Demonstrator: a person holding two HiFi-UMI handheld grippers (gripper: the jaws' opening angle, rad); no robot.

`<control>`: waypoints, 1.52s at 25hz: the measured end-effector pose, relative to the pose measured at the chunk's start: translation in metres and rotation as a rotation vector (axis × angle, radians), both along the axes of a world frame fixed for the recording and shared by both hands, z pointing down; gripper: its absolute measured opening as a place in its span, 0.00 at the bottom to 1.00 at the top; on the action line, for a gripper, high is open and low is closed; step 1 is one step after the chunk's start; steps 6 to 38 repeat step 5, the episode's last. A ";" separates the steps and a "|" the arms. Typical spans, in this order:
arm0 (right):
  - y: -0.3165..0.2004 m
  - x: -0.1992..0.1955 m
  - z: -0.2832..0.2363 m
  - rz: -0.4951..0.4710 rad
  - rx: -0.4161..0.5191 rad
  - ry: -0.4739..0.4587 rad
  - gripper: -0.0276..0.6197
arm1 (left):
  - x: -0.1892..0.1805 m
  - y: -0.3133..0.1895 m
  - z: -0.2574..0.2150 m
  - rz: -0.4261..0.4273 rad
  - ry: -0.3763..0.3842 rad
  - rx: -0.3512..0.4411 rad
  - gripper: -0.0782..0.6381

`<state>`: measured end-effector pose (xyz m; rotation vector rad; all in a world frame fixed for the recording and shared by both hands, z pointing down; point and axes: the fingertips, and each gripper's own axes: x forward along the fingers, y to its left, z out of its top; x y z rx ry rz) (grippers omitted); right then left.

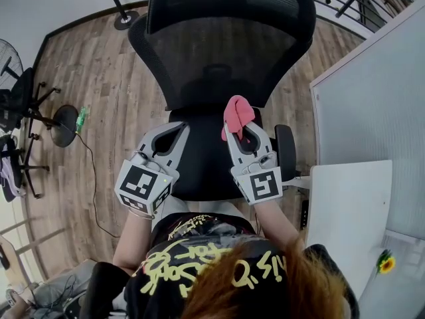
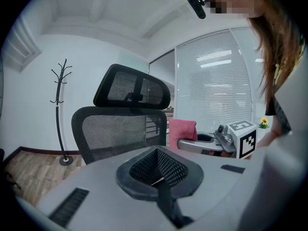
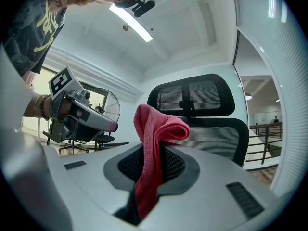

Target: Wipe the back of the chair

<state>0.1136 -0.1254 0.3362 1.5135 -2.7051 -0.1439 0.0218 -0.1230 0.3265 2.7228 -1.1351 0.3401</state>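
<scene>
The pale wooden plank floor (image 1: 99, 85) spread under everything, and there stood the black mesh office chair (image 1: 226, 58) with its headrest, back panel facing the person and upright. The white desk (image 1: 345, 205) sat off to the right, beside a grey partition panel (image 1: 378, 92).

Both grippers were up in front of the chair's back, just short of the mesh. The right gripper (image 1: 240, 128) was clamped tight on a pink microfibre cloth (image 1: 237, 113). In the right gripper view the cloth (image 3: 149, 129) ran down between the jaws and folded over above them in a soft loop, with the chair (image 3: 211, 129) rising behind. The left gripper (image 1: 174, 130) hung alongside, well apart from the cloth. In its own view its jaws were pressed together with nothing between them.
</scene>
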 end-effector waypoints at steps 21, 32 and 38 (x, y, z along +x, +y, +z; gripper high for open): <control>0.002 -0.004 -0.004 -0.010 0.015 0.006 0.14 | -0.001 0.001 -0.001 -0.002 0.003 0.004 0.10; 0.002 -0.004 -0.004 -0.010 0.015 0.006 0.14 | -0.001 0.001 -0.001 -0.002 0.003 0.004 0.10; 0.002 -0.004 -0.004 -0.010 0.015 0.006 0.14 | -0.001 0.001 -0.001 -0.002 0.003 0.004 0.10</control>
